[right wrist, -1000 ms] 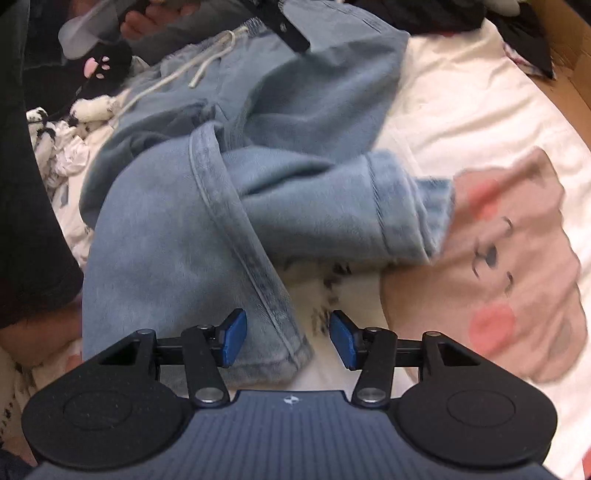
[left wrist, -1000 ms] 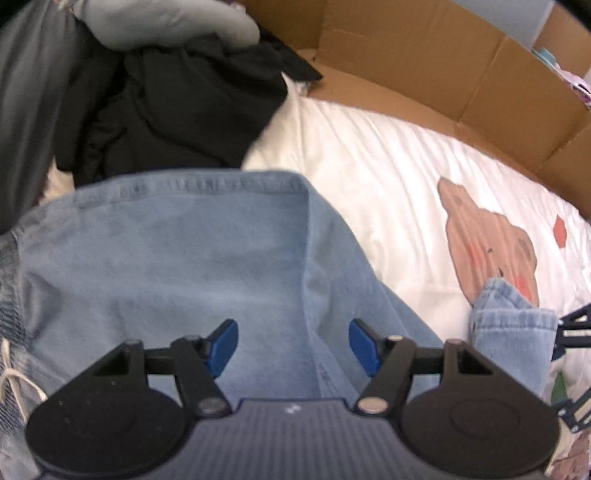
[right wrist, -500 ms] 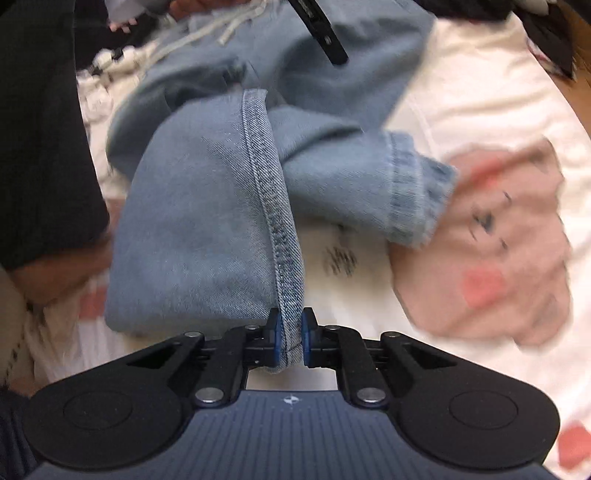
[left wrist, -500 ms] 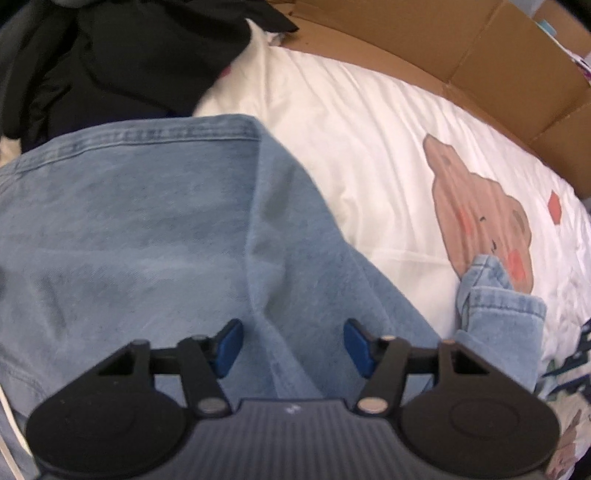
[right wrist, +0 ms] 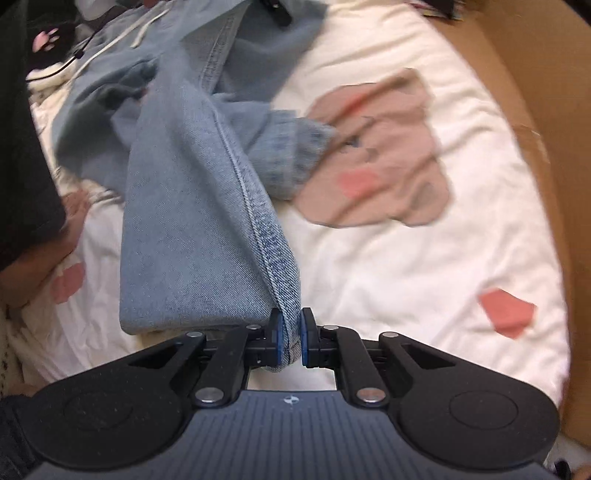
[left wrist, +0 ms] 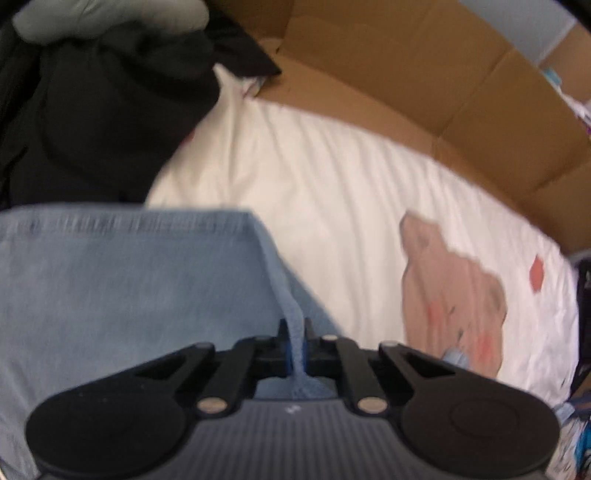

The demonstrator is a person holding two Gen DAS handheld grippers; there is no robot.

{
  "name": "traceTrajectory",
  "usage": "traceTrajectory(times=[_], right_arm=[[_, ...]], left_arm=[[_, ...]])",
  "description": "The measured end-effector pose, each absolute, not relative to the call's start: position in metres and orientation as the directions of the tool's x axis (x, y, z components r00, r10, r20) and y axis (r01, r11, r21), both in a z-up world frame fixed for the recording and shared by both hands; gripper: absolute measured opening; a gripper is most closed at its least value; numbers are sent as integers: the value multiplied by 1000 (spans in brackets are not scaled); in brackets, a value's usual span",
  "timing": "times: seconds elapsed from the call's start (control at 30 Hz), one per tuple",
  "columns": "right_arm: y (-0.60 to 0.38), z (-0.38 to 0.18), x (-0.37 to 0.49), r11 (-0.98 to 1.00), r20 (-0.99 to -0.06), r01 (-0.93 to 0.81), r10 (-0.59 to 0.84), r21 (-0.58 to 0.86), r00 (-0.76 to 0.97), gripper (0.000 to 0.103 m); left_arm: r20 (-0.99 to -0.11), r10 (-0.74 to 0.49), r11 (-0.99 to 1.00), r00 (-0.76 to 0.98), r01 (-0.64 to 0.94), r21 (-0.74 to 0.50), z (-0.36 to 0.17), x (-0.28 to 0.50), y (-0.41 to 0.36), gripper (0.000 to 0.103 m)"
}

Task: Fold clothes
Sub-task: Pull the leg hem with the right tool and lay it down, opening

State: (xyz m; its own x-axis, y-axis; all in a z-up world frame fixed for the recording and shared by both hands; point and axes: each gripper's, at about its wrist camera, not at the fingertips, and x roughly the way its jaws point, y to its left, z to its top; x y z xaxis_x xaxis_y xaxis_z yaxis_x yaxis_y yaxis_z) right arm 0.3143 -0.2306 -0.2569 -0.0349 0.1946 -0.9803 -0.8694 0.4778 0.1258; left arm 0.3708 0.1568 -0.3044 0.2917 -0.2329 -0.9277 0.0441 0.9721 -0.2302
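The jeans [right wrist: 192,206] are being gripped by both clenched tongs: left gripper [left wrist: 294,350] on a fold, right gripper [right wrist: 291,341] on a hem; next, stretching them flat seems called for

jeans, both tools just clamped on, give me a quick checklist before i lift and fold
1. Left tool shut on a pinched ridge of the jeans: ok.
2. Right tool shut on the hem seam of a leg: ok.
3. Second leg cuff aligned with the held leg: not ok, it lies bunched sideways.
4. Drawstring tucked in: not ok, loose at the waist.
5. Bare sheet for laying the fold: ok.
6. Dark clothes pile apart from the jeans: cannot tell.
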Motion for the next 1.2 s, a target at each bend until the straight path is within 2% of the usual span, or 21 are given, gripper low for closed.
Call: traceTrajectory(times=[0.2, 0.43, 0.63, 0.73, 0.8, 0.87, 1.03, 1.1, 1.17, 1.2], right_arm=[[-264, -259, 333, 560, -995, -828, 90, 14, 44, 7], [-293, -272, 355, 642, -992, -762, 14, -87, 125, 4], [-308, -295, 376, 714, -979, -680, -38, -166, 200, 3], [-315, -305, 388, 744, -970, -636, -68, -206, 234, 3], [-321, -306, 396, 757, -962, -609, -95, -238, 257, 3], [-328, -308, 404, 768, -953, -581, -123, -269, 278, 3], [-344, -312, 424, 790, -925, -508, -193, -344, 326, 3], [-350, -313, 433, 796, -912, -476, -222, -373, 344, 6], [-356, -308, 438, 811, -895, -433, -232, -395, 381, 15], [-360, -303, 440, 822, -884, -403, -233, -401, 405, 16]], left_arm=[[-918, -259, 965, 300, 35, -261, -308, 406, 132, 5], [-938, -189, 982, 291, 70, -176, -335, 427, 96, 7], [-944, -188, 980, 271, -8, -198, -347, 434, 101, 19], [-932, -197, 979, 304, 18, -201, -333, 430, 113, 31], [-923, -203, 979, 326, 35, -203, -323, 428, 121, 54], [-914, -210, 977, 348, 52, -204, -313, 425, 129, 62], [-920, -166, 986, 357, 80, -147, -306, 418, 147, 59], [-929, -131, 990, 345, 90, -106, -312, 411, 149, 57], [-938, -96, 993, 334, 101, -65, -318, 404, 152, 57], [-941, -78, 993, 329, 106, -45, -321, 401, 153, 57]])
